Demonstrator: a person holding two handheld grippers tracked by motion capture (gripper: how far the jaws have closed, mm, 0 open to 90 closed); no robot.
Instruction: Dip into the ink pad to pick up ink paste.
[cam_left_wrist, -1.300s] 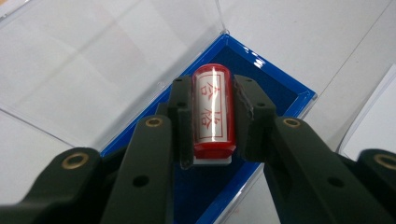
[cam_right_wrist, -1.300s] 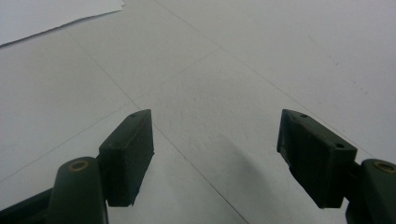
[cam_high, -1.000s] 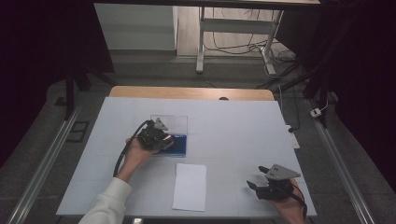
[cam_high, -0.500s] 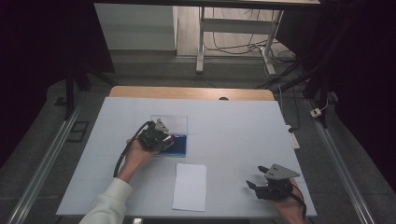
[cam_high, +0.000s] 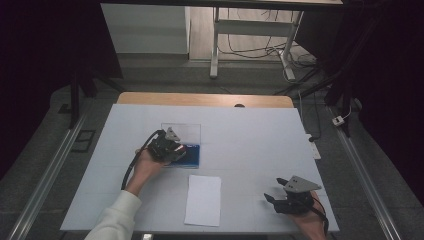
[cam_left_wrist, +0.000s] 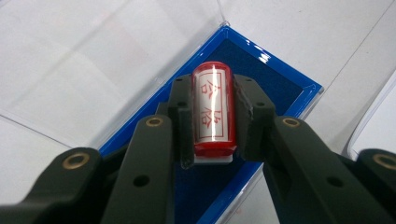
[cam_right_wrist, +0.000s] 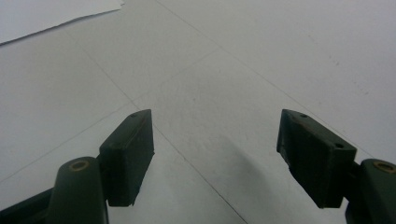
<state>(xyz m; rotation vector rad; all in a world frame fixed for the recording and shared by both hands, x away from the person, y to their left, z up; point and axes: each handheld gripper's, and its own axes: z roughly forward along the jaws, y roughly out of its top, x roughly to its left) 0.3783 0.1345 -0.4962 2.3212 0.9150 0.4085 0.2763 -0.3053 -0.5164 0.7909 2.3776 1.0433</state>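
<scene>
- Red stamp (cam_left_wrist: 213, 111): we see it clenched between the jaws of the left hand-held gripper (cam_left_wrist: 212, 122), above the blue case (cam_left_wrist: 285, 86) on the bench (cam_high: 250, 135).
- We see the right hand-held gripper (cam_right_wrist: 215, 156) spread wide, empty, over bare bench near the white paper (cam_high: 203, 199).

The tabletop (cam_high: 250, 145) is lit evenly from above while the surroundings are left dark. Glare is seen on the red stamp (cam_left_wrist: 213, 111); near jaws are blurred.

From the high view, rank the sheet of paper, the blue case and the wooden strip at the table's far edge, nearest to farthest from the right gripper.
From the right gripper:
1. Sheet of paper, just to its left.
2. Blue case, farther left, under the left gripper.
3. Wooden strip, along the far edge.
</scene>
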